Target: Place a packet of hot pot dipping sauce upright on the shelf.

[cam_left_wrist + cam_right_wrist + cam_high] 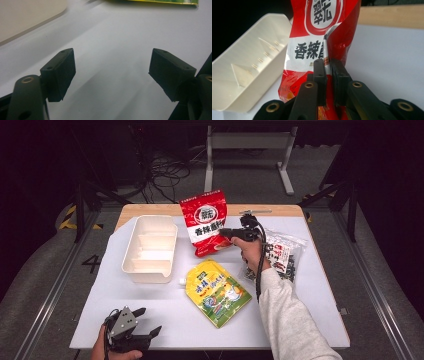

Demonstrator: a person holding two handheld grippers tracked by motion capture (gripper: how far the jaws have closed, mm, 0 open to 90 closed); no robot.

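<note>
Down at the near left edge of the white table, your left gripper rests low with its jaws standing wide apart and nothing between them; in the left gripper view its pads hover over bare white surface. Farther back on the left sits the cream tray, its dividers showing inside. Just right of it, at the far middle, the red snack bag stands tilted up off the table, and your right gripper has its jaws clamped together on a pinched fold of the bag's right edge, seen up close in the right gripper view. Nearer to you, in the middle, the yellow pouch lies flat. On the right, partly behind your right hand, a clear packet with dark contents lies on the table.
</note>
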